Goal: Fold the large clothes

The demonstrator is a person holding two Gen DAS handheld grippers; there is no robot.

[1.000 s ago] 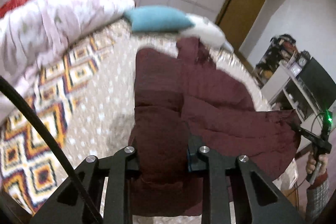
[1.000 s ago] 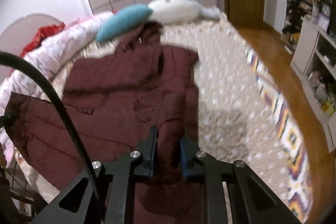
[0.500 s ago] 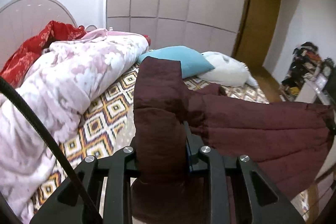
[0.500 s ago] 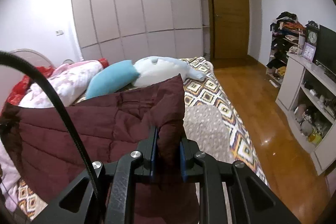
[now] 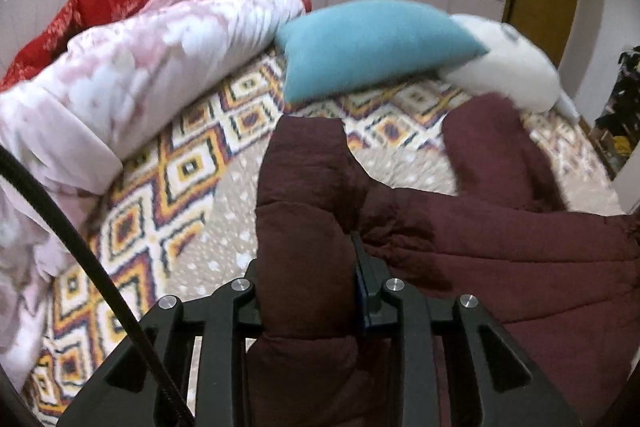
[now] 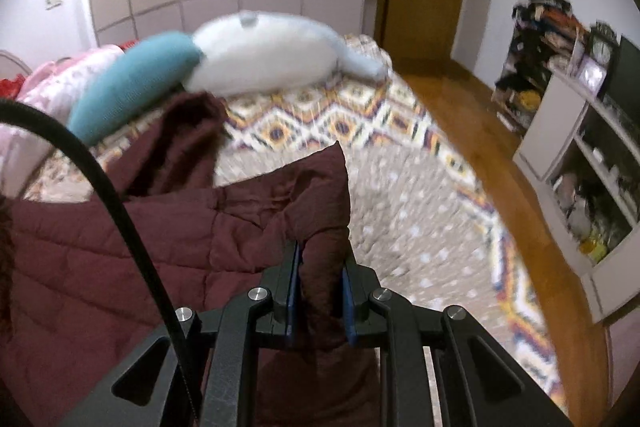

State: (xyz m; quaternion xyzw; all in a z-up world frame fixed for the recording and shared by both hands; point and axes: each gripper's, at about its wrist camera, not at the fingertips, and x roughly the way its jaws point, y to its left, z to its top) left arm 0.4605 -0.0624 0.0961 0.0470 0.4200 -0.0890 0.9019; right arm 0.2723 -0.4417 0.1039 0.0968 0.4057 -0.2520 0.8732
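A large maroon quilted jacket (image 5: 500,247) lies across the patterned bed cover (image 5: 180,187). My left gripper (image 5: 306,267) has a thick corner of the jacket filling the gap between its pads, and its jaws are opening slightly. That corner stands up in front of the camera. In the right wrist view the jacket (image 6: 120,247) stretches off to the left, and my right gripper (image 6: 320,267) is shut on its other corner, which pokes up between the blue pads. A loose sleeve or hood bunches near the pillows. Both grippers point down at the bed.
A teal pillow (image 5: 372,43) and a white plush pillow (image 5: 508,63) lie at the head of the bed. A pink floral quilt (image 5: 140,75) and red cloth (image 5: 80,15) are heaped on the left. A white shelf unit (image 6: 580,167) and wooden floor (image 6: 460,115) are on the right.
Both grippers swung the jacket's edge up off the bed and forward toward the pillows, then dipped down again. The jacket stays held in both, and the pillows look closer.
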